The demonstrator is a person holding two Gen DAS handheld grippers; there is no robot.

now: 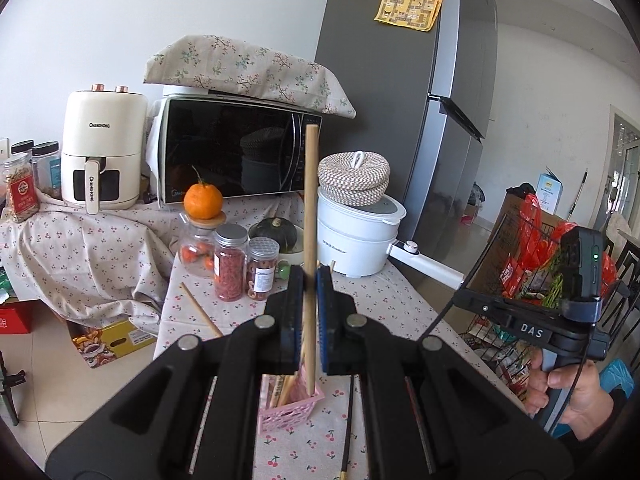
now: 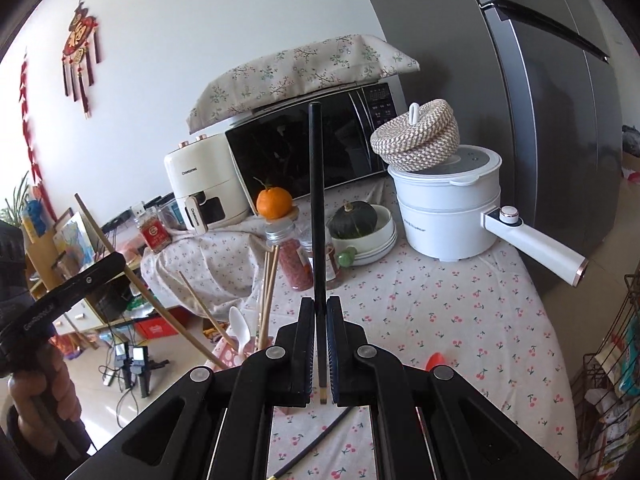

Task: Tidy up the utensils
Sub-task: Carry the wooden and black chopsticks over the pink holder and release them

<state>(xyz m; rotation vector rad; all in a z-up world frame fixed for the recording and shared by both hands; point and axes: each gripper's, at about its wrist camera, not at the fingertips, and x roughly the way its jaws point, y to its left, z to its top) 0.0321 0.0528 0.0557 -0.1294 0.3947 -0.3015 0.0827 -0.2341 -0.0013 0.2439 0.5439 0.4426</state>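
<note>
My left gripper (image 1: 310,276) is shut on a light wooden chopstick (image 1: 310,208) held upright, its lower end inside a pink slotted utensil basket (image 1: 290,410) that holds several more wooden chopsticks. My right gripper (image 2: 320,304) is shut on a black chopstick (image 2: 318,208) held upright above the table. A second black chopstick (image 2: 316,444) lies on the cherry-print tablecloth (image 2: 440,320); it also shows in the left wrist view (image 1: 349,428). A loose wooden chopstick (image 1: 200,314) lies on the cloth at left. A white spoon (image 2: 240,328) stands in the basket.
At the back stand a microwave (image 1: 236,152), an air fryer (image 1: 102,152), a white electric pot (image 2: 448,216) with a woven lid, jars (image 1: 230,264) topped by an orange (image 1: 203,200), and a green squash in a bowl (image 2: 356,220). A grey fridge (image 1: 420,100) is right.
</note>
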